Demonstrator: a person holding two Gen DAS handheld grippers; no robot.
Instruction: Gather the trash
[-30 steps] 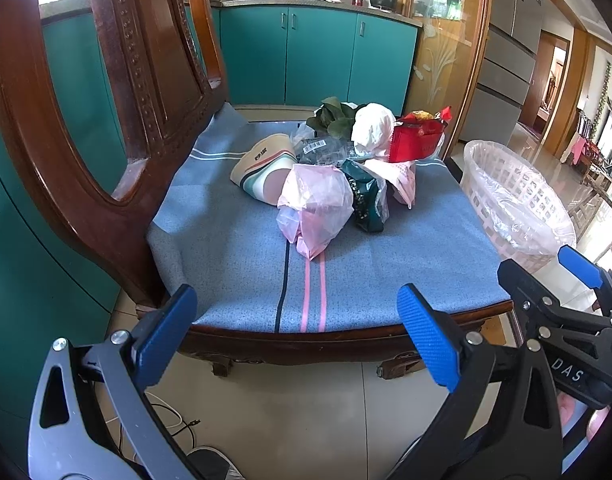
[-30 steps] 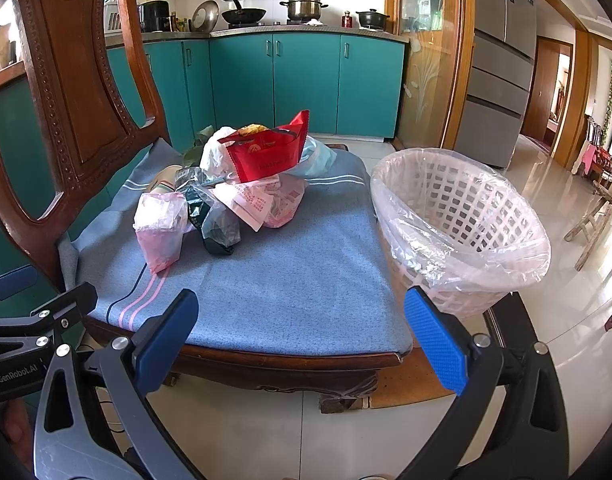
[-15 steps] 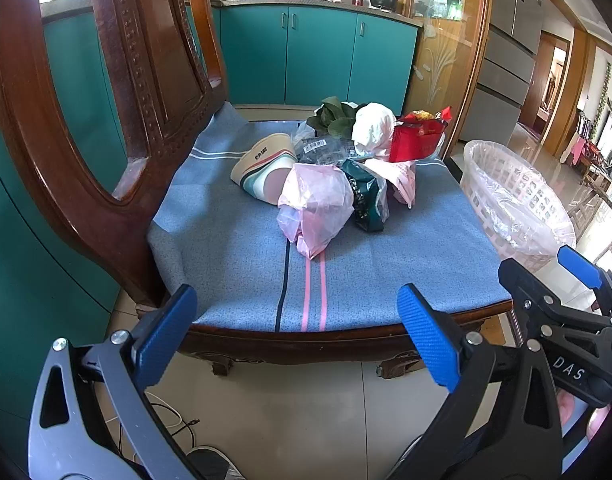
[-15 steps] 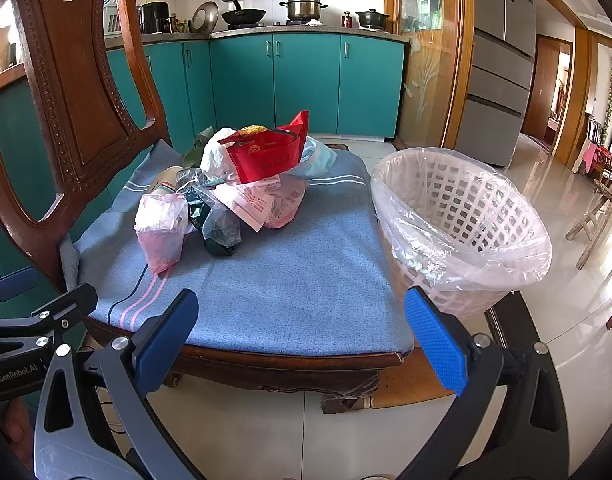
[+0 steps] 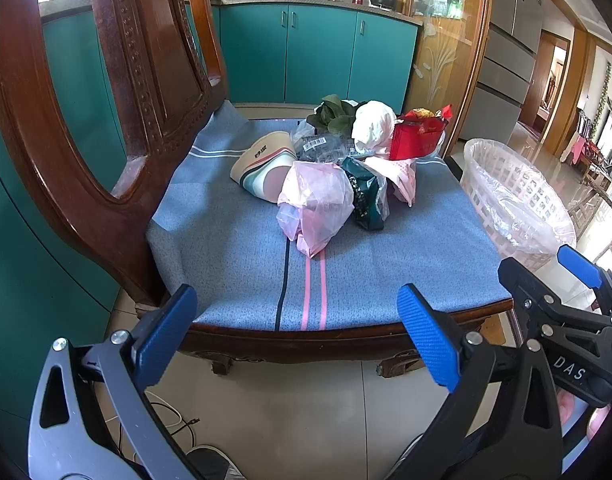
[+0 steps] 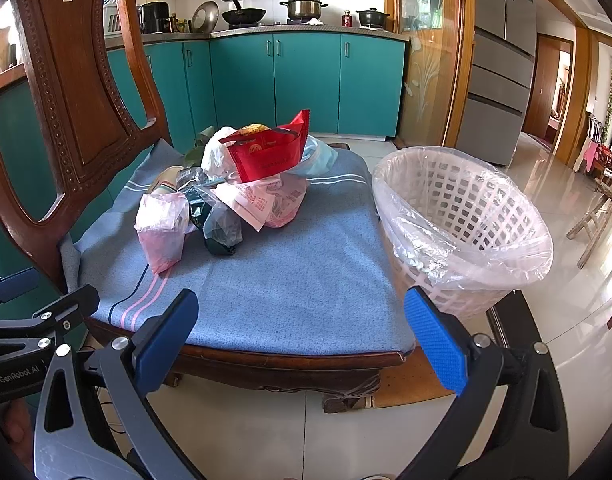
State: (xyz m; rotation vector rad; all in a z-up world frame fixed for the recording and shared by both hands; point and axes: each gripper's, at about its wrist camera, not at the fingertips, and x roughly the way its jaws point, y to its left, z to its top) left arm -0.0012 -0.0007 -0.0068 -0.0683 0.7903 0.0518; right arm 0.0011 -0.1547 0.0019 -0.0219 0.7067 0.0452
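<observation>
Both grippers are held level before the front edge of the chair (image 5: 118, 208), above the floor. The left gripper (image 5: 298, 328) and the right gripper (image 6: 302, 328) are each spread wide, with nothing between the blue pads. The trash pile (image 6: 234, 184) is heaped toward the back of the chair's blue cushion (image 6: 298, 280), well apart from both. The lined basket (image 6: 466, 224) stands just beside the chair, on the right. Items behind the red bag (image 6: 270, 156) are largely hidden.

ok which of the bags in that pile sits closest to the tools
The pink plastic bag at the pile's front edge, above the cushion's pink stripes; the dark green and red bags lie farther back.
</observation>
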